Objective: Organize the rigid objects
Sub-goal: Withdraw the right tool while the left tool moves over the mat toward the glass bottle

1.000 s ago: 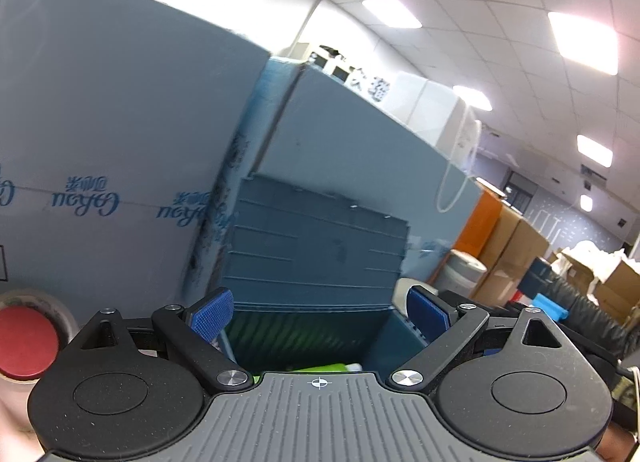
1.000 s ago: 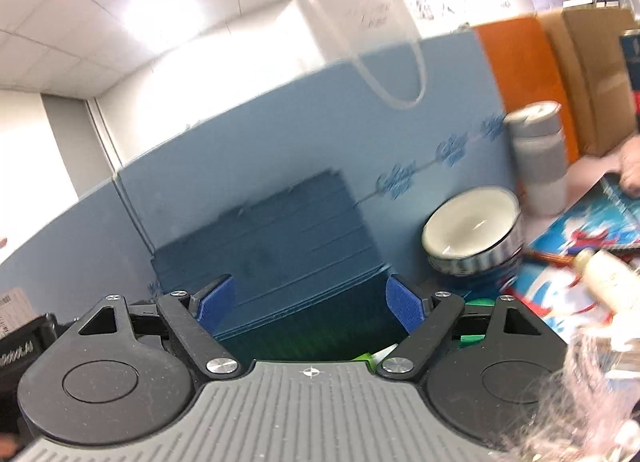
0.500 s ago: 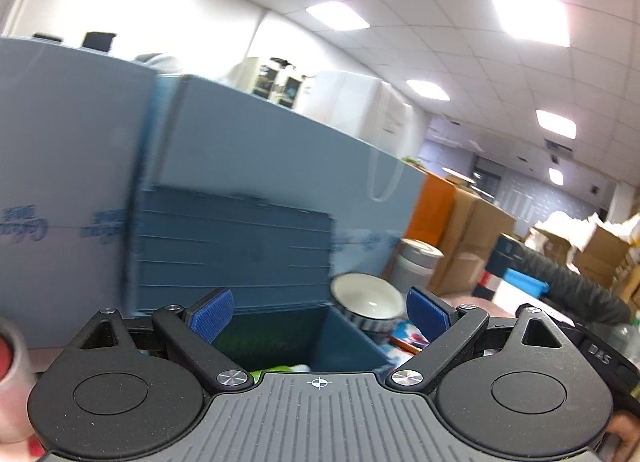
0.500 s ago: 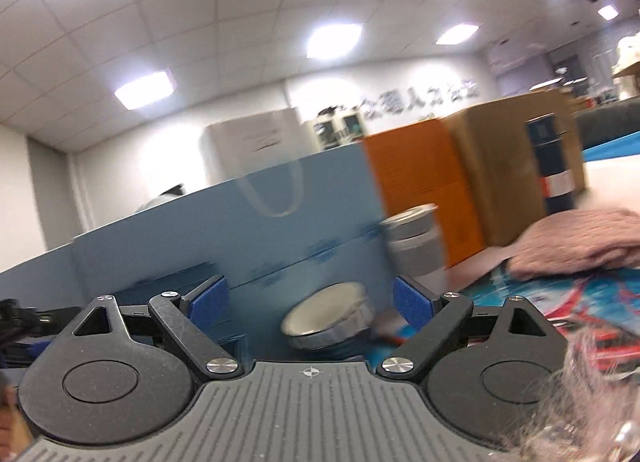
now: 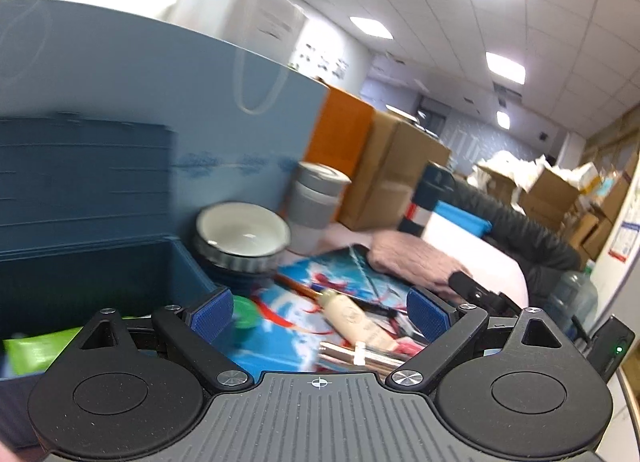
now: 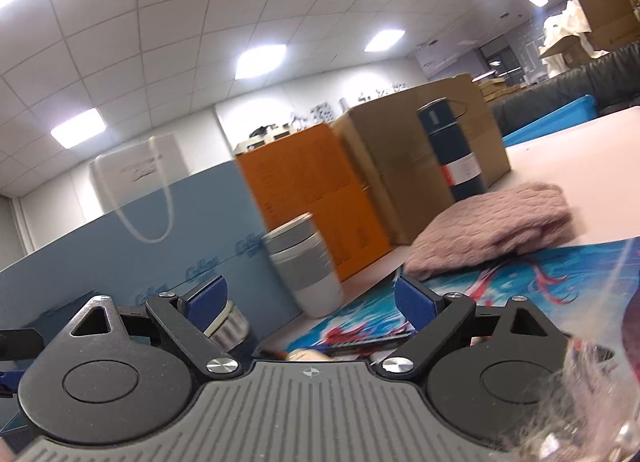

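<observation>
Blue pads of the left gripper (image 5: 319, 316) stood wide apart with nothing between them, the tool released and tipped a little downward over a clutter of small things. Just ahead of its left pad lay a round green lid (image 5: 245, 312); between the pads, further on, a cream bottle (image 5: 354, 320) lay on its side on a bright blue printed mat (image 5: 336, 274), with a copper-coloured tube (image 5: 360, 358) close under the gripper's nose. To the left the open dark-blue bin (image 5: 100, 262) rose with its near wall edge beside the left pad, its raised lid standing behind. Ahead sat a white bowl with a metal rim (image 5: 242, 232), a grey lidded cup (image 5: 316, 201) just behind it, and a folded pink cloth (image 5: 412, 262) to the right on the mat's far edge. The right gripper (image 6: 310, 300) pointed level, its jaws just having been opening and now spread, holding nothing. The grey cup (image 6: 306, 266) stood ahead between its pads and apart from them, close against a blue paper bag (image 6: 132, 246) and an orange box (image 6: 304, 197). To its right the pink cloth (image 6: 496, 225) lay across the mat's (image 6: 560, 266) edge, and beyond it the pale table (image 6: 592, 149) lay bare toward its far edge. A dark blue flask (image 6: 452, 149) stood against a cardboard box (image 6: 400, 165).
</observation>
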### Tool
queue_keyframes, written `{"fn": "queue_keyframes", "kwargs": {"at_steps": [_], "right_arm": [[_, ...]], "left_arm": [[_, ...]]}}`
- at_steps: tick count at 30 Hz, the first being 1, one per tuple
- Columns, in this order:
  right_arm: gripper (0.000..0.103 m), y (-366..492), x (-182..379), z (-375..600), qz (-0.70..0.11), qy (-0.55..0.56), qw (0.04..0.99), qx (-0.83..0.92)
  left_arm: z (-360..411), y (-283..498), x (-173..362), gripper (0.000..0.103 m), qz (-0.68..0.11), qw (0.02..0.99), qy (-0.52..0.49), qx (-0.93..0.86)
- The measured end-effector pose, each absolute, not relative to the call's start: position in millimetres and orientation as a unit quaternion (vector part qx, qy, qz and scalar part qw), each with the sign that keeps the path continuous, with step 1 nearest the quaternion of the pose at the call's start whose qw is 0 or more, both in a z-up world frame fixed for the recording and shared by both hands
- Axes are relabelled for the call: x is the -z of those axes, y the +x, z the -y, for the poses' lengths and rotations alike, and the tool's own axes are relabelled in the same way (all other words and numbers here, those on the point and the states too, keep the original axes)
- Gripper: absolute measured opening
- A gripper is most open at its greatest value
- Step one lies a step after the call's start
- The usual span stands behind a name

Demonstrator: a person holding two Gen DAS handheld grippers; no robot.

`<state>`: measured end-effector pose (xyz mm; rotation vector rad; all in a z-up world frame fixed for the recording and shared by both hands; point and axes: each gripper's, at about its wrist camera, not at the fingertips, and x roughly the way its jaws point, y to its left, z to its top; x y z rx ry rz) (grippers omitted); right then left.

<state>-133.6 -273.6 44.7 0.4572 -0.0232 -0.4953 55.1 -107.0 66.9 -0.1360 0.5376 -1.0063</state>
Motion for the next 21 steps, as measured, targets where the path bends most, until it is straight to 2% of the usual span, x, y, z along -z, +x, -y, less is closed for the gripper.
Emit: {"fn": "queue_keyframes", "kwargs": {"at_steps": [5,12,18,21], "right_arm": [[0.091,-143.0,-32.4,289.3,0.050,0.208,0.941,0.260],[0.091,-150.0,-18.8,308.3,0.059,0.262,0.927,0.262],[0.092,-150.4,-17.6,306.5,0.059,0.263,0.927,0.261],[0.092,-149.2,-18.3,304.8,0.061,0.258,0.928,0.263]], "left_arm": [[142.4,49.6,-58.2,0.096,-0.266,0.828,-0.067,0.489],[193.9,54.5,-45.1,0.096,-0.283,0.820,-0.077,0.491],[196.0,52.3,-38.6,0.096,-0.270,0.831,-0.036,0.486],[190.6,58.1,-39.2,0.096,-0.272,0.829,-0.047,0.486]]}}
